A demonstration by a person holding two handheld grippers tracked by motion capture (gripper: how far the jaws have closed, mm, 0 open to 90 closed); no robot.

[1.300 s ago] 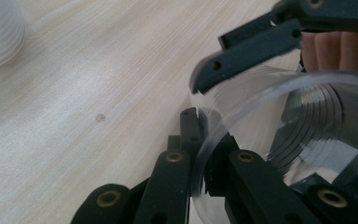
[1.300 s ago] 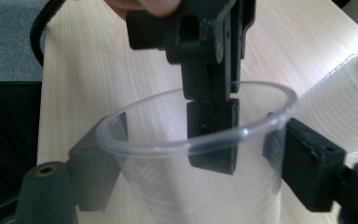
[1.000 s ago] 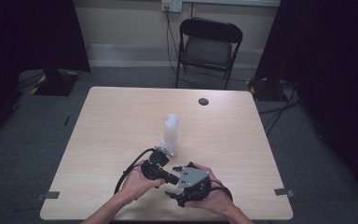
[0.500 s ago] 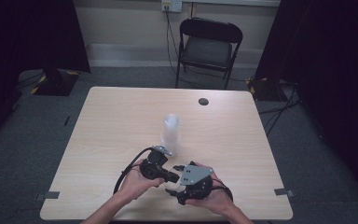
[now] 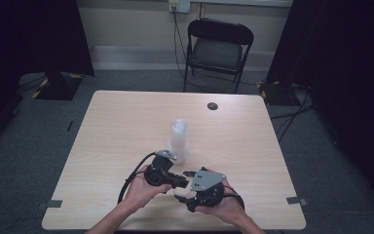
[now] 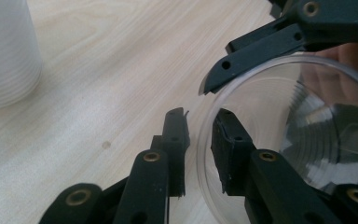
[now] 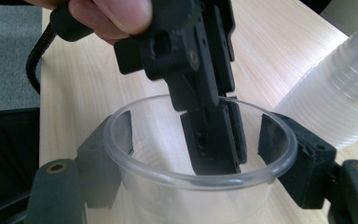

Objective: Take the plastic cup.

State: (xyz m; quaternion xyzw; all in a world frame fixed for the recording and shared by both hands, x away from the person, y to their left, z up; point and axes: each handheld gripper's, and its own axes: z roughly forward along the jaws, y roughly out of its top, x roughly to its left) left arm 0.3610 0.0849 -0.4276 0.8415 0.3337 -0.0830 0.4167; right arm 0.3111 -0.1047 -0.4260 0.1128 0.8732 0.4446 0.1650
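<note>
A clear plastic cup [image 7: 168,186] is held just above the table's near edge. My right gripper [image 7: 196,135] has one jaw on each side of the cup and is shut on its wall. My left gripper [image 6: 198,116] pinches the cup [image 6: 279,121] at the rim, with one jaw inside and one outside. In the high view the left gripper [image 5: 180,182] and right gripper [image 5: 184,187] meet tip to tip, each in a hand. A tall stack of clear cups [image 5: 178,139] stands upright just beyond them, also in the left gripper view [image 6: 7,51].
The wooden table [image 5: 126,126] has a small black disc [image 5: 213,106] near its far edge. A black folding chair [image 5: 216,46] stands beyond the table. The left gripper's cable [image 5: 129,180] loops over the table at the near left.
Almost nothing differs. Both hands stay together at the near edge, and the right gripper has edged slightly to the right.
</note>
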